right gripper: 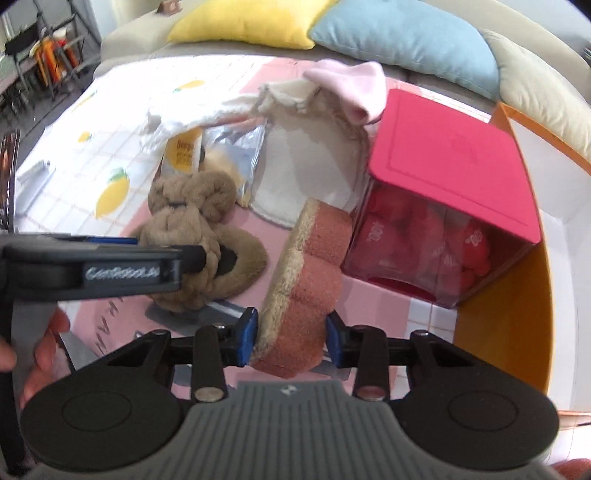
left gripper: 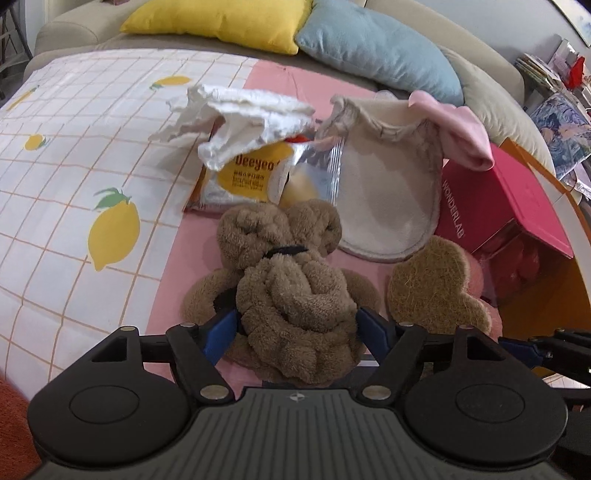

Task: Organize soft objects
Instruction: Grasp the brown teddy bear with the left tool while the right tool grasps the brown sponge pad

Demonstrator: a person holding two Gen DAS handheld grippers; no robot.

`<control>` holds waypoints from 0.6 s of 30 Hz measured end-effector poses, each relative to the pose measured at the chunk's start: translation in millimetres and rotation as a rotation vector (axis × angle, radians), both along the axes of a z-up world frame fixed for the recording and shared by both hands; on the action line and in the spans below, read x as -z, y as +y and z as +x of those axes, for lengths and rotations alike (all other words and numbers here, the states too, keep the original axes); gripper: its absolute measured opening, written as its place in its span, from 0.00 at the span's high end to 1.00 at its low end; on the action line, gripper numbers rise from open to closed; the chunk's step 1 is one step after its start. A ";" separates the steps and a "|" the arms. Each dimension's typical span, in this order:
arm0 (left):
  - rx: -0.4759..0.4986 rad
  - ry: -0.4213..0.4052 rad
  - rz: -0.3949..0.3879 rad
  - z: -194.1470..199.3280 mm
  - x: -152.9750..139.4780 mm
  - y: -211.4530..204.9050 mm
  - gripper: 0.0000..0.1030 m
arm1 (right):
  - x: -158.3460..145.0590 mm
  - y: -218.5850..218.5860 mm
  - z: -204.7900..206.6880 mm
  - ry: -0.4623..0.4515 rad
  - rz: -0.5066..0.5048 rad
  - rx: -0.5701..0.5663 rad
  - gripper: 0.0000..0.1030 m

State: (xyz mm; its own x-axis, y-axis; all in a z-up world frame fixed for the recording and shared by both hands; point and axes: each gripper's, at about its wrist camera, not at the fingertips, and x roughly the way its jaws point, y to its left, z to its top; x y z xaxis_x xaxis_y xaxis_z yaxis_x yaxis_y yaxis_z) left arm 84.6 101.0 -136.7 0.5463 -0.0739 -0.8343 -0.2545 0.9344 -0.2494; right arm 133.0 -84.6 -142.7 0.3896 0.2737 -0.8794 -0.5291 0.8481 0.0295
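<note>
A brown knotted plush toy (left gripper: 291,295) lies on the pink sheet (left gripper: 177,266). My left gripper (left gripper: 297,321) stands open around it, a blue pad on each side of its body. In the right wrist view the left gripper (right gripper: 192,254) shows side-on over the plush toy (right gripper: 192,206). A bear-shaped sponge (right gripper: 306,273), pink with a tan scrub face, stands tilted on edge, and my right gripper (right gripper: 291,332) is shut on its lower end. The left wrist view has the sponge (left gripper: 439,284) just right of the toy and the right gripper (left gripper: 524,345) at the frame's edge.
A red box (right gripper: 443,166) stands right of the sponge against an orange bin (right gripper: 509,295). Behind lie a cream round cloth (left gripper: 388,206), a pink cloth (left gripper: 461,136), a white cloth (left gripper: 240,118) and a wipes packet (left gripper: 247,181). Yellow (left gripper: 221,18) and blue (left gripper: 376,51) pillows line the back.
</note>
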 end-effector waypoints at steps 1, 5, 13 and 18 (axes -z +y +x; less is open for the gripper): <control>0.000 -0.002 -0.004 0.4 1.4 0.8 0.15 | 1.7 -0.7 1.2 0.012 0.010 0.003 0.63; 0.001 -0.009 0.004 1.9 4.8 0.0 0.13 | 1.6 -9.6 4.1 0.025 0.050 0.022 0.62; 0.019 -0.028 0.033 4.0 3.8 -5.4 0.21 | -1.2 -5.3 3.0 -0.008 0.080 0.020 0.57; 0.036 -0.035 0.045 2.0 1.6 -6.5 0.39 | -3.2 -5.0 2.2 -0.014 0.096 0.016 0.68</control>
State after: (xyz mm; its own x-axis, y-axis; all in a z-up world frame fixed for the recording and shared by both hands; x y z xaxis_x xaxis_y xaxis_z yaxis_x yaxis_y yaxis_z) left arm 86.5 94.6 -138.3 0.5728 -0.0571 -0.8177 -0.2121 0.9533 -0.2151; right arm 135.2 -89.6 -139.4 0.4063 0.3498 -0.8442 -0.5164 0.8500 0.1037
